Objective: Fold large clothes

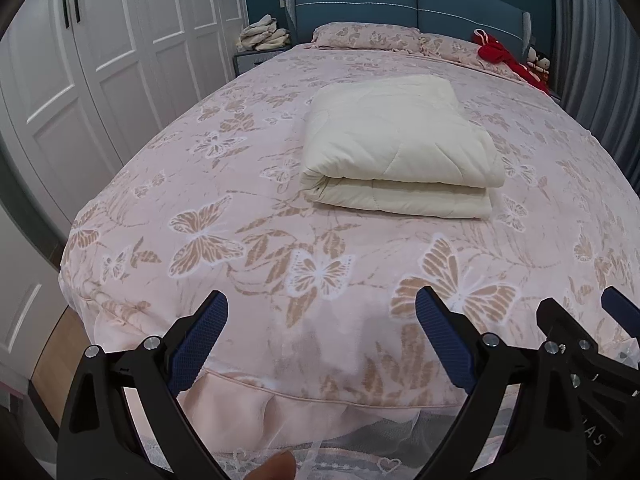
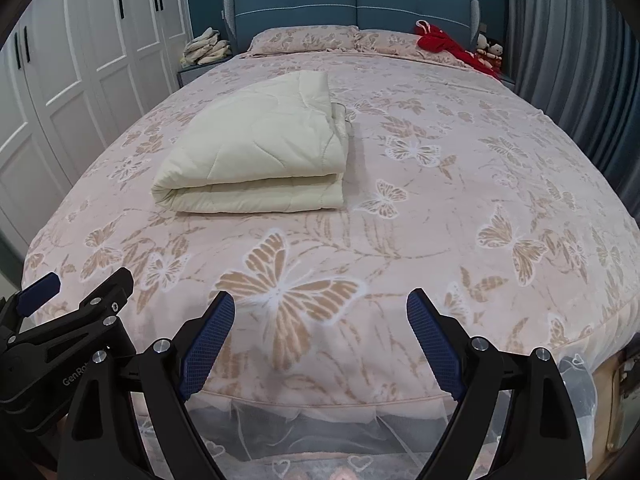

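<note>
A cream quilted blanket [image 1: 400, 148] lies folded into a thick rectangle on the middle of the bed; it also shows in the right wrist view [image 2: 256, 156]. My left gripper [image 1: 322, 312] is open and empty, held over the foot edge of the bed, well short of the blanket. My right gripper [image 2: 320, 312] is open and empty, beside the left one at the foot of the bed. The right gripper shows at the right edge of the left wrist view [image 1: 580, 312], and the left gripper at the left edge of the right wrist view [image 2: 80, 284].
The bed has a pink butterfly-print cover [image 1: 280, 248] and a blue headboard [image 1: 400, 4]. Pillows [image 1: 364, 36] and a red garment [image 1: 504, 56] lie at the head. White wardrobe doors [image 1: 100, 60] stand on the left, a nightstand with clothes [image 1: 264, 36], grey curtains [image 1: 600, 40] right.
</note>
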